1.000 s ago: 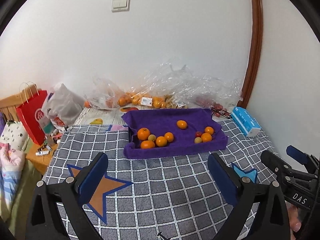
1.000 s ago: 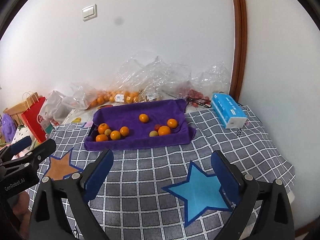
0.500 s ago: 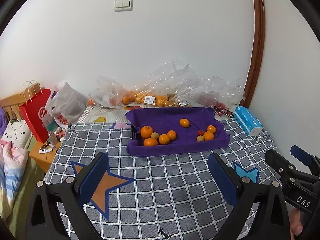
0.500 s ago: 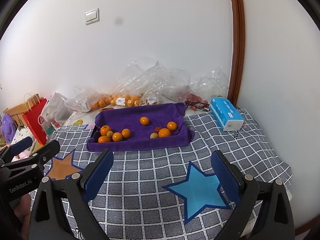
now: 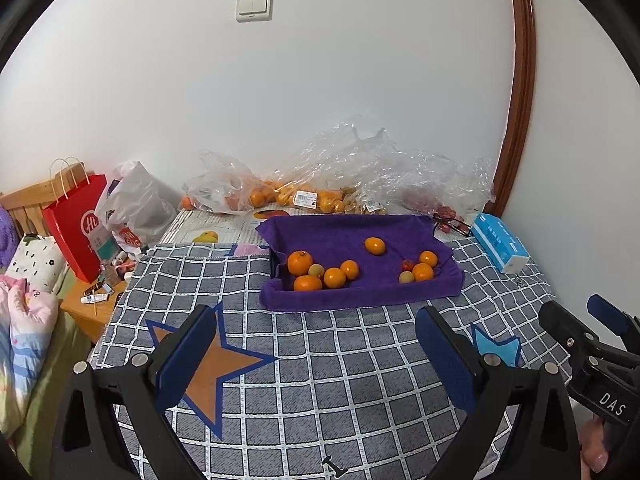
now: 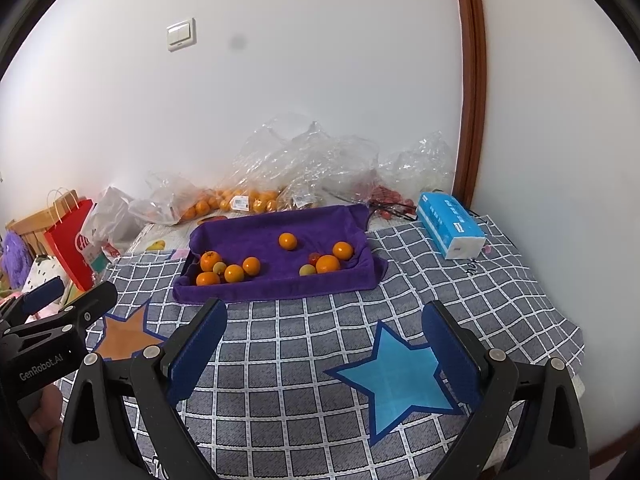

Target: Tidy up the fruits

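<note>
A purple towel-lined tray sits at the far middle of the checked cloth. On it lie several oranges, one cluster at the left, a lone one further back, and a group at the right with a small red fruit and pale green ones. My left gripper is open, well short of the tray, with nothing in it. My right gripper is also open and holds nothing.
Clear plastic bags of oranges and red fruit lie against the wall behind the tray. A blue tissue pack rests at the right. A red paper bag and bedding stand off the left edge.
Both grippers have tilted and pulled back slightly, so the tray sits a little lower and farther in view. Jaws stay open; the fruit has not moved.
</note>
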